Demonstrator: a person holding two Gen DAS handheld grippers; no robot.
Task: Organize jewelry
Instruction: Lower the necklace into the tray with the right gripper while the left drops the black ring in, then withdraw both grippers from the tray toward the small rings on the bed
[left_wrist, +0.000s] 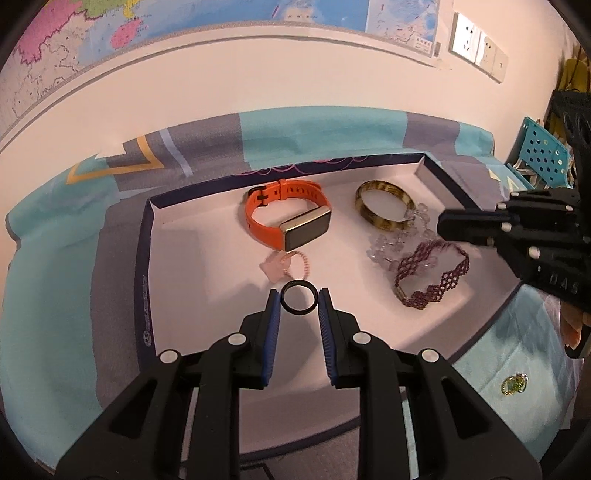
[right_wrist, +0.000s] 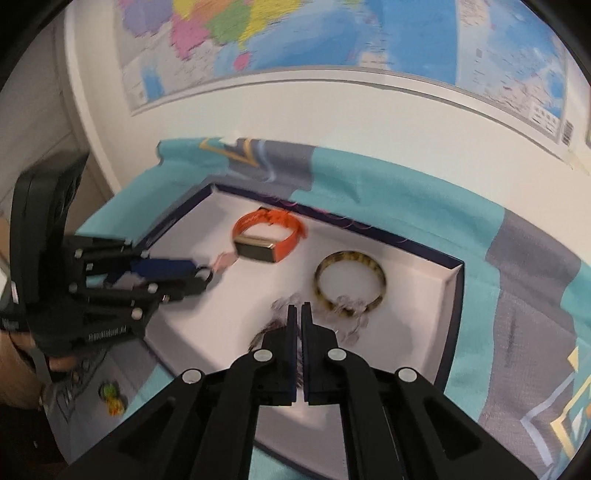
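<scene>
A white-lined box (left_wrist: 155, 258) holds an orange smart band (left_wrist: 284, 218), a tortoiseshell bangle (left_wrist: 384, 208), a clear bead bracelet (left_wrist: 391, 251), a purple beaded bracelet (left_wrist: 432, 277) and a pink coil bracelet (left_wrist: 291, 264). My left gripper (left_wrist: 298, 301) is shut on a black ring (left_wrist: 298, 291) over the box floor, just in front of the pink bracelet. My right gripper (right_wrist: 299, 314) is shut and empty, above the purple and clear bracelets, which it partly hides. The right gripper shows in the left wrist view (left_wrist: 448, 225). The left gripper shows in the right wrist view (right_wrist: 201, 277).
The box stands on a teal and grey cloth (left_wrist: 48, 258). A small green and yellow badge (left_wrist: 513, 384) lies on the cloth in front of the box. A teal perforated basket (left_wrist: 543, 153) stands at the far right. A wall map (left_wrist: 184, 29) hangs behind.
</scene>
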